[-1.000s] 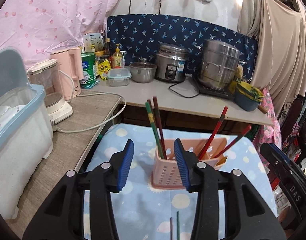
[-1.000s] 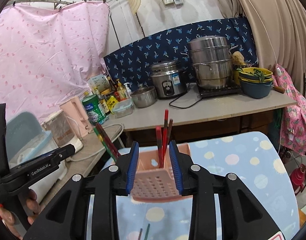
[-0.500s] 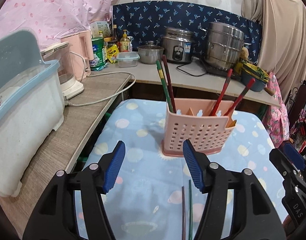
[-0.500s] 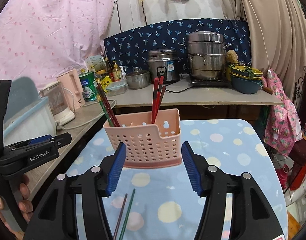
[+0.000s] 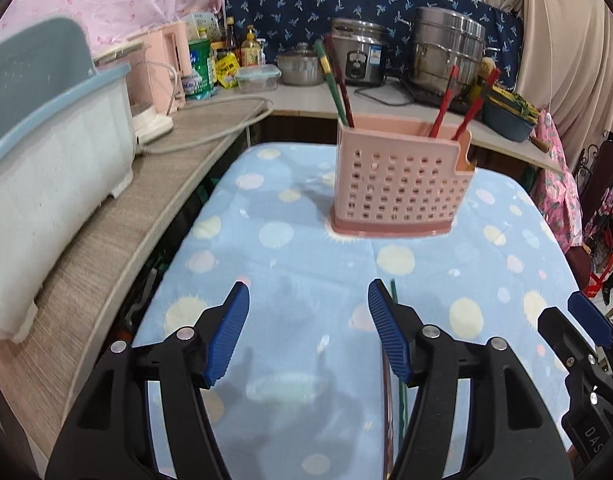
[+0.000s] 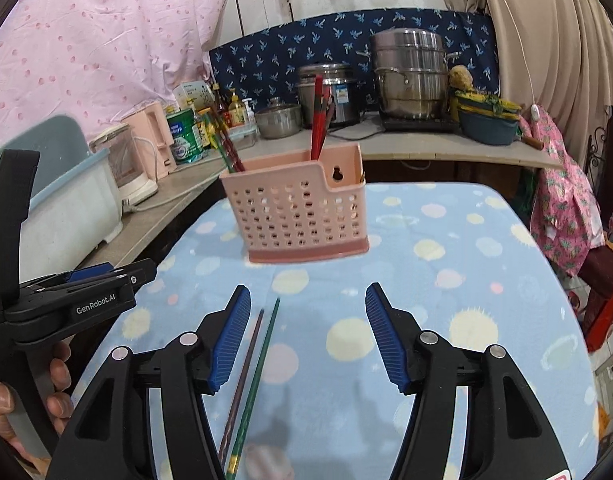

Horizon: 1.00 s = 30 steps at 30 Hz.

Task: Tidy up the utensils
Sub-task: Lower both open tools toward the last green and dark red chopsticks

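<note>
Now both tools hover over the blue, pastel-dotted cloth (image 6: pixel 446 320), jaws apart with nothing between them: the black left gripper with blue ribbed pads (image 5: pixel 308 328) and its matching right gripper (image 6: pixel 307 330). A green chopstick (image 6: pixel 258 368) and a dark purplish one (image 6: pixel 244 372) lie just beside the right gripper's left pad. Farther off stands the pink perforated plastic utensil holder (image 6: pixel 302 216), chopsticks upright inside.

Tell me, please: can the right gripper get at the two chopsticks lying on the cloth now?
Probably yes. The right gripper is open and empty, the two chopsticks lie bare beside its left finger, and nothing covers them; the pink holder stands farther away.
</note>
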Available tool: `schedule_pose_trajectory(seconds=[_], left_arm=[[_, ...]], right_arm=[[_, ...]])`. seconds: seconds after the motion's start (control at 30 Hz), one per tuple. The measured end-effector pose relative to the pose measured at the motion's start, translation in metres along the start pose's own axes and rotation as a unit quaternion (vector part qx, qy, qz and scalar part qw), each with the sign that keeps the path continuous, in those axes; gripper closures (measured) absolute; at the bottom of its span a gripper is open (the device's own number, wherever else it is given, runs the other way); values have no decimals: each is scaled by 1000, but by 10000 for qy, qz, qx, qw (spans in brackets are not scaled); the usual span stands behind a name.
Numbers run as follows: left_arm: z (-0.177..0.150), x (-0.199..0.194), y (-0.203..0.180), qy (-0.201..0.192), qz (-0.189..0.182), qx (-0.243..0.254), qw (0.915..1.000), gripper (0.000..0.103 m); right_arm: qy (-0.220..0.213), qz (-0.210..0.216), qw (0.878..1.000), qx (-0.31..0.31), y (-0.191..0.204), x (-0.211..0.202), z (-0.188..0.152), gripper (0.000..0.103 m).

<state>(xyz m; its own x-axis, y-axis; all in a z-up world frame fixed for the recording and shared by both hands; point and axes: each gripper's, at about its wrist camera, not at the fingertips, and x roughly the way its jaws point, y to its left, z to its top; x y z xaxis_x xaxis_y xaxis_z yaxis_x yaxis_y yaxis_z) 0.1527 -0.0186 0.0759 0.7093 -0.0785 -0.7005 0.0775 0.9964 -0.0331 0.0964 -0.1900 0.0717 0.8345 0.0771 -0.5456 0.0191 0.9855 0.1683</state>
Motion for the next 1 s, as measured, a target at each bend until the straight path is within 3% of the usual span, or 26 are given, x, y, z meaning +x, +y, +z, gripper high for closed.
schedule_pose_trajectory(seconds=[0.3,0.53,0.73,0.87,1.0], left_arm=[[-60,8,12,358,-31,-50,9993,44],[-89,7,18,513,-17,3,9987,44],[-107,9,17,662,-21,46,9978,44],[-112,8,19,691,-25,51,9976,44],[-115,10,21,741,-24,37,9972,44]], right_arm=[[623,81,9980,91,6,6,-69,45],[1008,165,9947,141,16,14,-105,47],[1185,255,9926,64,31,16,-120,56],[1316,260,9909,56,36,22,-125,69],[1411,304,9895,57,41,25,-130,71]])
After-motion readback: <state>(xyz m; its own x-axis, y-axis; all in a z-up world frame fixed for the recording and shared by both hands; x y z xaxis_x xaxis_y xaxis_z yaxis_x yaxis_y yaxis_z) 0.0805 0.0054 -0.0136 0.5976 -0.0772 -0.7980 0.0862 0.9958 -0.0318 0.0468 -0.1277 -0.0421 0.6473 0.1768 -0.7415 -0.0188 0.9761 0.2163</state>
